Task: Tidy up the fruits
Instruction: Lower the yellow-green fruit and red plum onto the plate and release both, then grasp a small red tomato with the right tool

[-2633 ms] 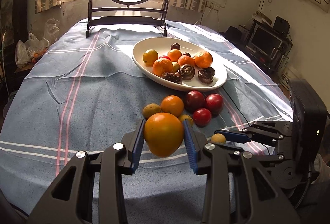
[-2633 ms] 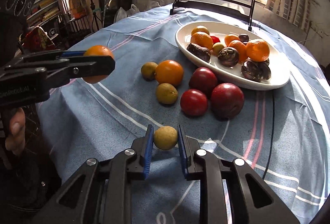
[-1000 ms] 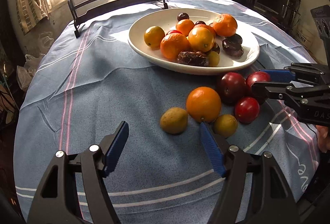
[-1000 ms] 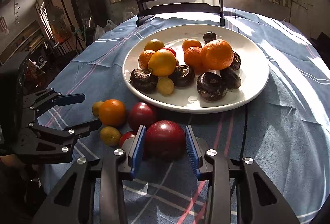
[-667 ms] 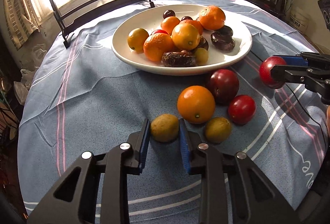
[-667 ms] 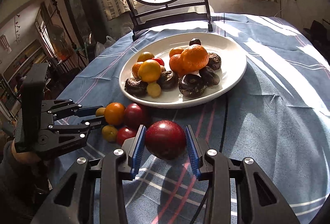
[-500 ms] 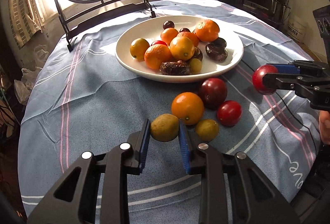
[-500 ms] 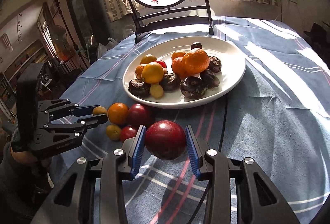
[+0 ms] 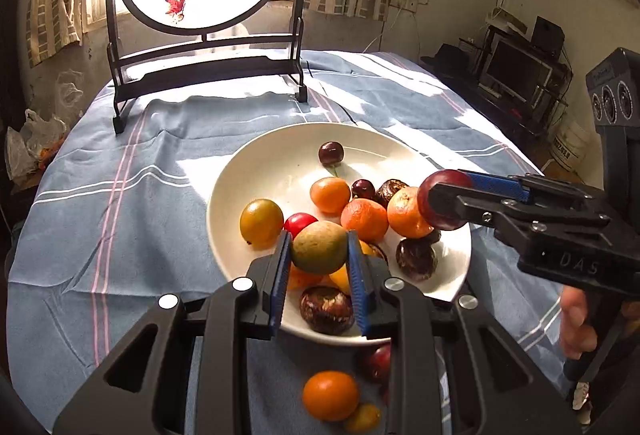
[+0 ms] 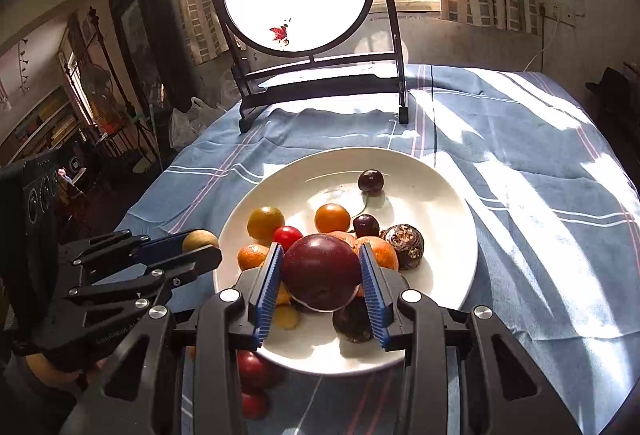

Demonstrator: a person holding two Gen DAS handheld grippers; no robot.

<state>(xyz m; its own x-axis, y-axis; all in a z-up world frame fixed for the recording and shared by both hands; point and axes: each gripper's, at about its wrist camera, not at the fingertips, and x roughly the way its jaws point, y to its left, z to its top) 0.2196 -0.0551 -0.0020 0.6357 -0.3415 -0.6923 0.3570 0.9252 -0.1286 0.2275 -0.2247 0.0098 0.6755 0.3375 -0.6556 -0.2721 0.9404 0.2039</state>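
A white plate (image 9: pixel 276 171) (image 10: pixel 436 203) on the blue striped cloth holds several oranges, dark wrinkled fruits, cherries and a red tomato. My left gripper (image 9: pixel 319 255) is shut on a small brown-green fruit (image 9: pixel 319 247), held above the plate's near left part; it also shows at the left of the right wrist view, fruit (image 10: pixel 199 239) in its jaws. My right gripper (image 10: pixel 321 277) is shut on a dark red plum (image 10: pixel 321 275) over the plate's near side; the plum (image 9: pixel 442 195) hangs above the plate's right rim in the left wrist view.
An orange (image 9: pixel 330 395), a small yellow fruit (image 9: pixel 363 417) and a dark plum (image 9: pixel 378 361) lie on the cloth in front of the plate. A round painted screen on a black stand (image 9: pixel 204 71) rises behind the plate. A hand (image 9: pixel 576 323) holds the right gripper.
Both grippers rose and moved forward with their fruits, from the loose pile in front of the plate to above the plate. The left gripper's jaws closed on the brown-green fruit a second ago.
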